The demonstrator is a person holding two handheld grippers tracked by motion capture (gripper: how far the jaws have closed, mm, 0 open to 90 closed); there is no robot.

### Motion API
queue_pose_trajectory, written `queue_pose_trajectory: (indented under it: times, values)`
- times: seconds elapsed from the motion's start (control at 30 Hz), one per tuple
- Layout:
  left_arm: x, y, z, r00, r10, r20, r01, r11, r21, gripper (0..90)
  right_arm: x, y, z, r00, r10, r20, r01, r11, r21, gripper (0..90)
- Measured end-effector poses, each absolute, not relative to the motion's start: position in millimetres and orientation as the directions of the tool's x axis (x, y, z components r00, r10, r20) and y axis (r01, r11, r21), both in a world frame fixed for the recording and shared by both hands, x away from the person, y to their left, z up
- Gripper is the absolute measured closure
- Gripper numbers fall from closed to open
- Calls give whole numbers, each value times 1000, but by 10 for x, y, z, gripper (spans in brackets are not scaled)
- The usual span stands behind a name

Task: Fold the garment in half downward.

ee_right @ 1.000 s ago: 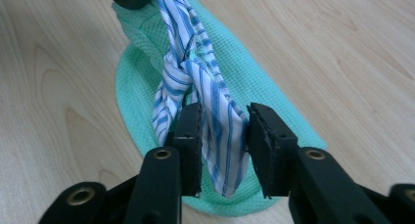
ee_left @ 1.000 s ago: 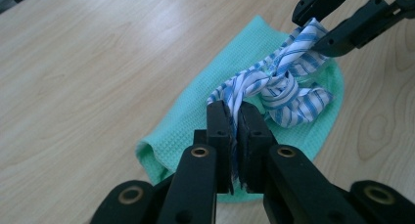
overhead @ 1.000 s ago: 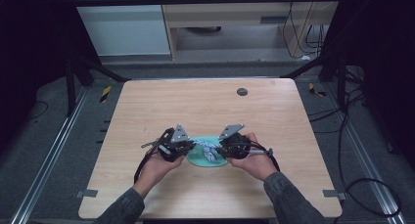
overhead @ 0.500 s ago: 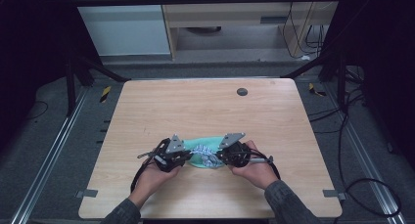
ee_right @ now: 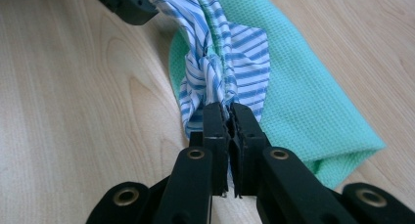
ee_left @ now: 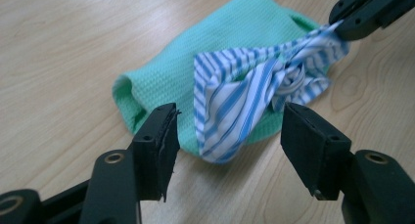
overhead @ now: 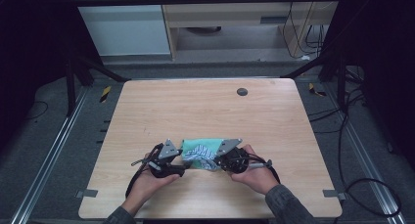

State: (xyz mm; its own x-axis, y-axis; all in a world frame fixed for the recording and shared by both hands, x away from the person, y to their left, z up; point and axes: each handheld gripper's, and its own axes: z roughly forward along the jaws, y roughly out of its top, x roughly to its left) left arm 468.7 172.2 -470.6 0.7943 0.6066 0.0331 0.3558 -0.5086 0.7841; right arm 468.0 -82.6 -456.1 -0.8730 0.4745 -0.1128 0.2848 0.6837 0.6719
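In the high view, a green cloth (overhead: 198, 146) lies flat on the wooden surface (overhead: 210, 111) near its front edge, with a blue-and-white striped cloth (overhead: 201, 157) bunched on top of it. The left hand-held gripper (overhead: 177, 169) sits just left of the green cloth and the right hand-held gripper (overhead: 220, 161) just to its right, each held in one of the person's hands. A dark round hole (overhead: 242, 91) marks the surface well beyond the green cloth. Compared with a second ago, both hand-held grippers have drawn back toward the front edge, and the striped cloth now looks more gathered.

In the left gripper view, the left hand-held gripper (ee_left: 227, 131) stands wide open, gripping nothing, its jaws straddling the near corner of the striped cloth (ee_left: 235, 99) that droops over the green cloth's (ee_left: 195, 53) edge. The other hand-held gripper pinches the striped cloth's far corner.

In the right gripper view, the right hand-held gripper (ee_right: 229, 119) is clamped tight on a twisted corner of the striped cloth (ee_right: 215, 53), with the green cloth (ee_right: 303, 101) beside it.

The risk seems to be that, if the left jaws close too low, they could catch the green cloth together with the striped corner, dragging both. A hard pull from the right could also slip the thin twisted corner free.
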Motion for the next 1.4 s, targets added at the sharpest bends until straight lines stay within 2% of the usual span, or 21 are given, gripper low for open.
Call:
queue_pose_trajectory:
  times: [0.17, 0.2, 0.23, 0.3, 0.33, 0.4, 0.53, 0.67, 1.1, 1.4]
  values:
    - [4743, 1672, -4692, 810, 586, 5, 361, -506, 783, 392, 4640, -785, -4577, -886, 449, -112, 269, 698, 664, 862]
    - [4750, 1664, -4698, 810, 587, 0, 366, -505, 782, 446, 4622, -769, -4586, -890, 440, -119, 261, 707, 657, 862]
    - [4753, 1661, -4704, 809, 588, -3, 370, -507, 778, 446, 4622, -769, -4586, -890, 440, -119, 261, 707, 657, 862]
    - [4743, 1658, -4717, 807, 591, -2, 370, -502, 782, 538, 4591, -751, -4595, -894, 432, -122, 255, 712, 654, 864]
    - [4731, 1658, -4722, 809, 588, 3, 364, -504, 783, 538, 4591, -751, -4595, -894, 432, -122, 255, 712, 654, 864]
    - [4703, 1657, -4734, 809, 587, 18, 354, -512, 783, 598, 4574, -739, -4604, -895, 426, -128, 250, 720, 648, 865]
    - [4664, 1667, -4751, 812, 583, 34, 340, -519, 784, 747, 4560, -721, -4629, -898, 419, -136, 244, 730, 638, 870]
    - [4623, 1681, -4778, 824, 564, 51, 325, -545, 773, 807, 4537, -711, -4648, -899, 414, -141, 240, 736, 634, 871]
    - [4412, 1655, -4865, 863, 496, 95, 290, -640, 711, 831, 4420, -770, -4739, -898, 414, -151, 231, 733, 640, 871]
    - [4350, 1608, -4911, 869, 486, 97, 291, -659, 693, 841, 4304, -806, -4821, -885, 400, -236, 176, 760, 626, 880]
